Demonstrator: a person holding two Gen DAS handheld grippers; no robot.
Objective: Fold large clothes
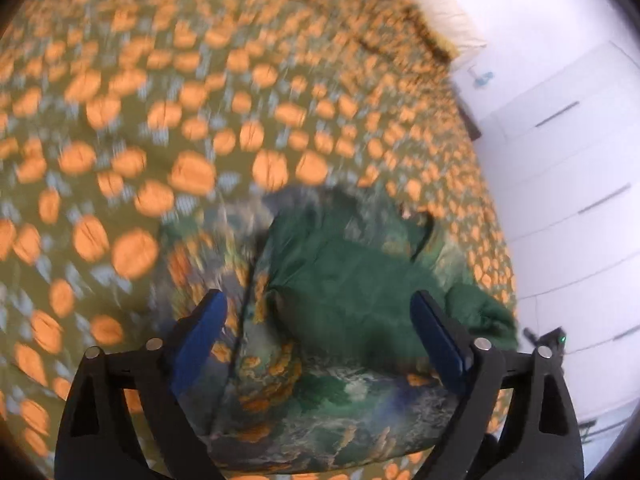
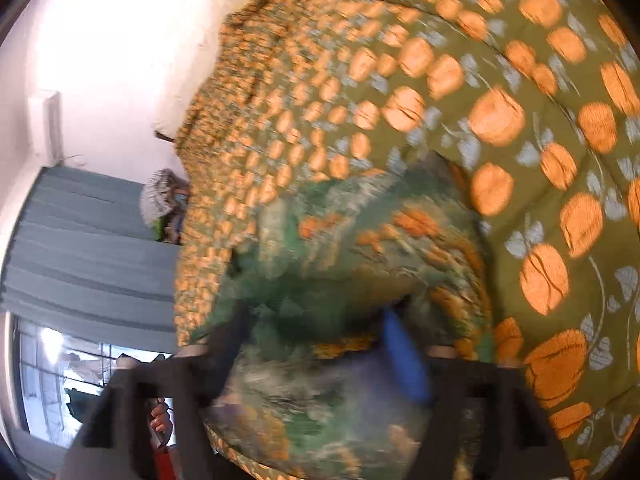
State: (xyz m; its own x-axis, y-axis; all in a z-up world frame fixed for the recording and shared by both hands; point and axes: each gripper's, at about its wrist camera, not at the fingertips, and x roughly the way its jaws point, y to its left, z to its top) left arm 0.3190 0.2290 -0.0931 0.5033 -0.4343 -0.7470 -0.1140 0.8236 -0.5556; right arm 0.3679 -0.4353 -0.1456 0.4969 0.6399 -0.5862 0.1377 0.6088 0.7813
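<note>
- Lying bunched low in the frame on the orange-flowered bedspread (image 1: 160,128), the green garment (image 1: 340,280) sits between the left gripper (image 1: 320,332) fingers, which are spread wide and clasp nothing.
- The right gripper (image 2: 320,356) is blurred; the garment (image 2: 352,248) fills its gap, grip unclear.

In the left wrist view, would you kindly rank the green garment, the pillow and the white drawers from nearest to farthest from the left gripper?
1. Green garment, between the left gripper's fingers.
2. White drawers, right side.
3. Pillow, top, at the bed's far end.
</note>
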